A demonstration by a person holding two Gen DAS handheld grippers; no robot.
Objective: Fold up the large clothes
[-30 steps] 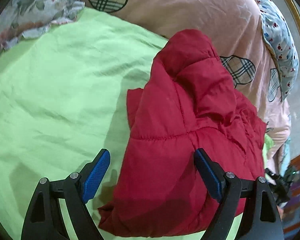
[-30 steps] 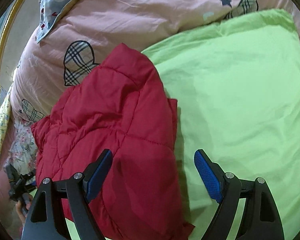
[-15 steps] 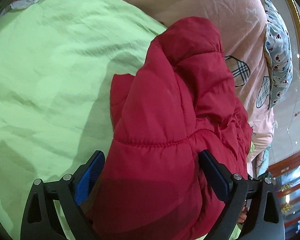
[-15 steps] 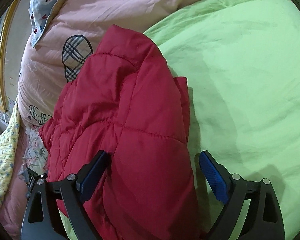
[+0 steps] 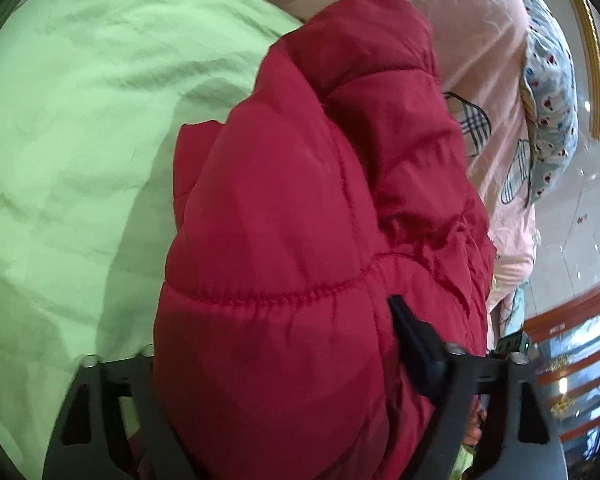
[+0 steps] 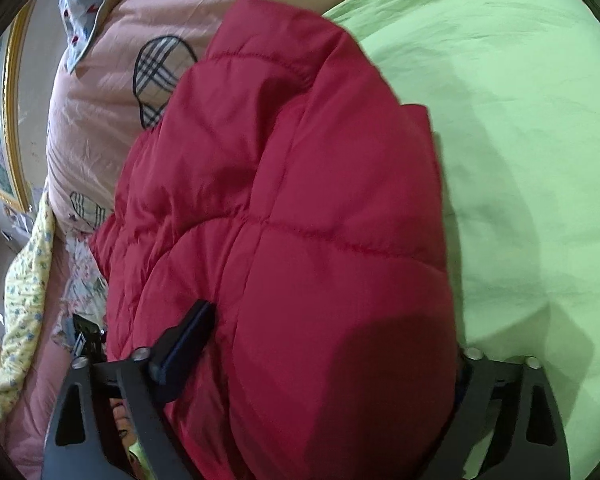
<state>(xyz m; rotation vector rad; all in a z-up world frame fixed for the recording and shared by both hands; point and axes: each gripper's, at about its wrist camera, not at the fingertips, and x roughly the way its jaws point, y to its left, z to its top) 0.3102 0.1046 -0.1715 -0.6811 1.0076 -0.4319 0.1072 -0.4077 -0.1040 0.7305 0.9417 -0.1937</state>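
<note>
A puffy red quilted jacket [image 5: 300, 180] lies folded in a thick bundle on a light green sheet [image 5: 80, 120], its far end leaning on a pink duvet. My left gripper [image 5: 276, 320] straddles the bundle's near end with its jaws closing. Its right finger [image 5: 412, 336] dents the padding, and fabric hides its left one. In the right wrist view the same jacket [image 6: 280, 160] bulges between the closing jaws of my right gripper [image 6: 328, 320]. That gripper's left finger [image 6: 188, 332] sinks into a fold, and its right finger is covered.
The pink duvet [image 6: 140, 20] with plaid hearts and a blue patterned pillow [image 5: 552, 92] lie behind the jacket. Green sheet [image 6: 520, 140] spreads to the side. A yellow floral cloth [image 6: 24, 300] hangs at the bed's edge. Wooden furniture [image 5: 572, 360] and a gilt frame [image 6: 10, 120] stand beyond.
Both grippers came down and forward over the jacket's near end. The bundle now fills the gap between each pair of fingers, which stood apart beside it before.
</note>
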